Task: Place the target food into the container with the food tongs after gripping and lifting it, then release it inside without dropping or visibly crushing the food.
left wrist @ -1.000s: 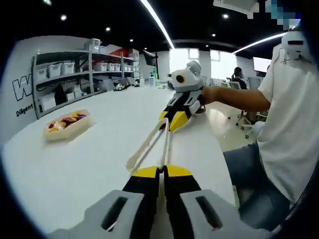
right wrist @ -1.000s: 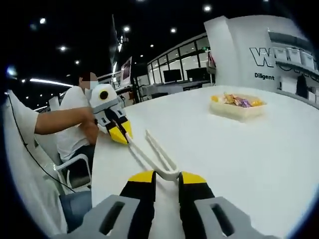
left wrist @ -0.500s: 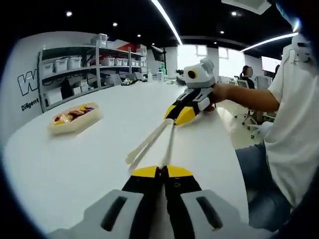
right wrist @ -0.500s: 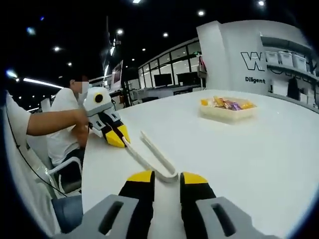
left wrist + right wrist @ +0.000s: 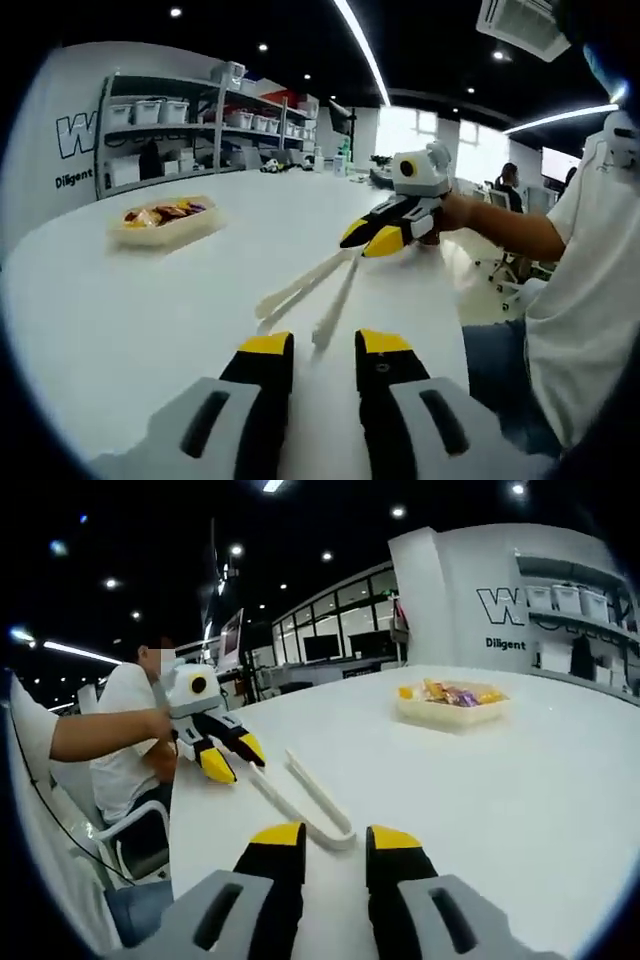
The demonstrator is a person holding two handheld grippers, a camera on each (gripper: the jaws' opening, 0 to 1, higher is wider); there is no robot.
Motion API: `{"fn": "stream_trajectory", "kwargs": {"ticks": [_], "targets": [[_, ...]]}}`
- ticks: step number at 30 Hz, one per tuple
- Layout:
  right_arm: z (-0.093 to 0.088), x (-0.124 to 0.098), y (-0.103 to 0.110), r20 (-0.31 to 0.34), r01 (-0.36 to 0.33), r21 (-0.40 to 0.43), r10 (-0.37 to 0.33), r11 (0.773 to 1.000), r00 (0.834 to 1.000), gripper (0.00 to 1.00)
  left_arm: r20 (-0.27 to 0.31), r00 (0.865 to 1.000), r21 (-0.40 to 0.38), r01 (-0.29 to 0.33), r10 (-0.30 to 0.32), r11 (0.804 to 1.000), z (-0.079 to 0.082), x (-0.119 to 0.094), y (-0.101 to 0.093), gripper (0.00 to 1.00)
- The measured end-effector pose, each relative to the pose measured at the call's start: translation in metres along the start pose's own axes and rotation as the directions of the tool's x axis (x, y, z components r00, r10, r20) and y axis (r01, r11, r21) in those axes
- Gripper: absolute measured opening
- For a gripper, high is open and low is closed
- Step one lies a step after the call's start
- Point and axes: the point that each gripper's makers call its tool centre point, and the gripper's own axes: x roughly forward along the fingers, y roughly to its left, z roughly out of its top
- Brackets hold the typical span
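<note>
On white table (image 5: 120,300), cream tongs (image 5: 318,288) (arms splayed), flat.

On the white counter (image 5: 130,300), the tongs (image 5: 312,290) lie just beyond the left hand-held gripper (image 5: 325,345), whose jaws stand apart. The right hand-held gripper (image 5: 374,237) hovers past the tongs, jaws parted.
</note>
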Motion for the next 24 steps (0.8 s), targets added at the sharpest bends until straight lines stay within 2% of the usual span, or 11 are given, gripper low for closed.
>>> {"fn": "stream_trajectory", "kwargs": {"ticks": [4, 5, 6, 10, 11, 12, 15, 20, 21, 24], "targets": [[0.015, -0.012, -0.004, 0.084, 0.061, 0.037, -0.063, 0.997, 0.994, 0.32, 0.062, 0.998, -0.044, -0.028, 0.03, 0.999, 0.014, -0.008, -0.003, 0.32], [0.021, -0.016, -0.005, 0.109, 0.08, 0.046, -0.084, 0.996, 0.99, 0.34, 0.072, 0.996, -0.079, -0.041, 0.046, 0.996, 0.017, -0.009, -0.003, 0.34], [0.024, -0.019, -0.005, 0.115, 0.092, 0.044, -0.096, 0.995, 0.989, 0.37, 0.081, 0.995, -0.095, -0.045, 0.053, 0.994, 0.019, -0.01, -0.003, 0.36], [0.034, -0.026, -0.002, 0.122, 0.124, 0.01, -0.124, 0.992, 0.985, 0.41, 0.083, 0.991, -0.073, -0.099, 0.105, 0.992, 0.026, -0.015, -0.003, 0.43], [0.036, -0.028, -0.002, 0.125, 0.132, 0.002, -0.131, 0.991, 0.983, 0.46, 0.085, 0.989, -0.074, -0.113, 0.119, 0.991, 0.028, -0.016, -0.003, 0.46], [0.04, -0.03, -0.003, 0.128, 0.154, 0.0, -0.153, 0.988, 0.98, 0.51, 0.085, 0.984, -0.086, -0.152, 0.159, 0.985, 0.032, -0.018, 0.001, 0.53], [0.048, -0.034, 0.001, 0.128, 0.178, -0.02, -0.174, 0.984, 0.976, 0.62, 0.096, 0.974, -0.103, -0.194, 0.204, 0.976, 0.041, -0.021, 0.0, 0.7], [0.071, -0.043, 0.015, 0.152, 0.179, -0.045, -0.171, 0.983, 0.974, 0.71, 0.093, 0.963, -0.086, -0.245, 0.253, 0.966, 0.053, -0.026, -0.004, 0.81], [0.08, -0.043, 0.019, 0.154, 0.168, -0.038, -0.16, 0.985, 0.975, 0.74, 0.073, 0.959, -0.087, -0.269, 0.275, 0.959, 0.053, -0.027, -0.003, 0.85], [0.095, -0.043, 0.027, 0.137, 0.127, -0.009, -0.124, 0.992, 0.983, 0.88, 0.043, 0.943, -0.092, -0.324, 0.329, 0.942, 0.055, -0.029, 0.002, 0.99]]}}
